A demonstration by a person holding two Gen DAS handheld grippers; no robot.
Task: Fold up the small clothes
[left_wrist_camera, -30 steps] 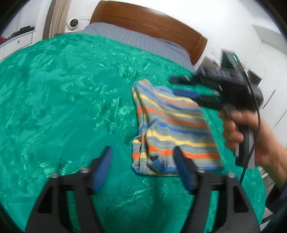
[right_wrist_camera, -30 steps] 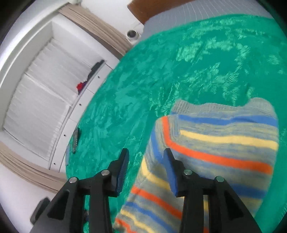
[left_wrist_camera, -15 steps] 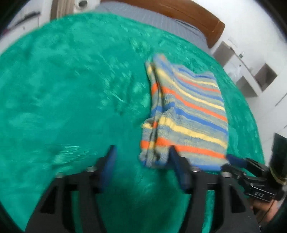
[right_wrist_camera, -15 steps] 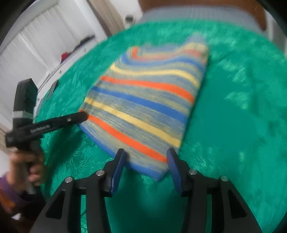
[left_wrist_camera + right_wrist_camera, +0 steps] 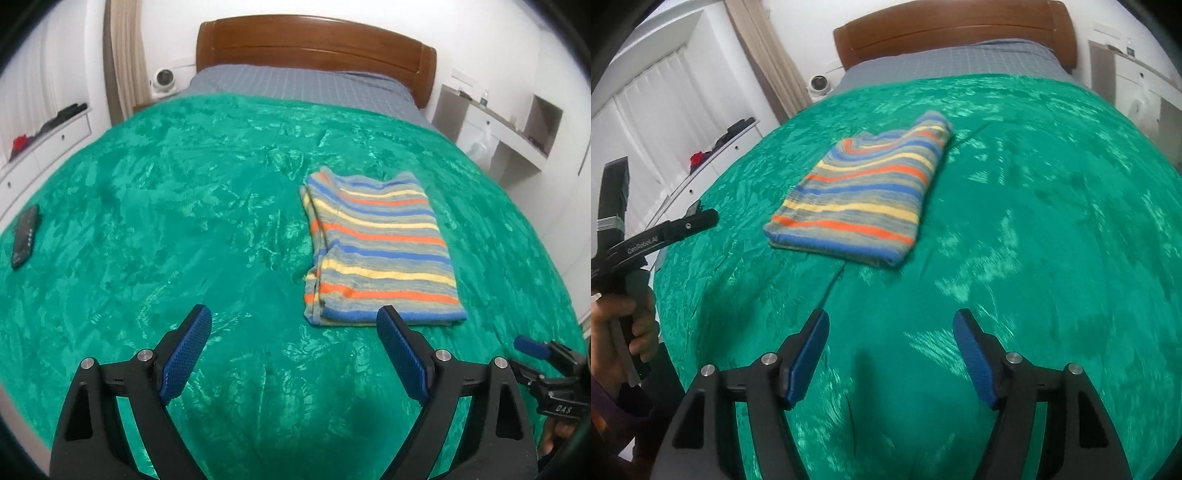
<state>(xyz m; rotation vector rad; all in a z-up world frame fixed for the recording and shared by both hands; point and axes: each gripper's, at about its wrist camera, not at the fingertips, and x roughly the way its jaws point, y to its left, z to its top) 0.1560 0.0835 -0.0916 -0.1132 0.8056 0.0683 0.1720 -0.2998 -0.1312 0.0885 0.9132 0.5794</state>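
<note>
Blue-padded jaws of the left tool (image 5: 290, 332) and the right tool (image 5: 891, 339) are seen at the bottom of each wrist view, both spread wide after just opening further, with nothing between them. Beyond them, the folded striped garment (image 5: 380, 243) is laid flat on the green bedspread (image 5: 166, 192), right of centre in the left view. Farthest off, the wooden headboard (image 5: 314, 44) is seen along the top.

Wide bare green bedspread (image 5: 147, 206) fills the frame's left and foreground — only the folded striped garment (image 5: 380, 251) right of centre and a remote (image 5: 25, 236) at far left interrupt it.
</note>
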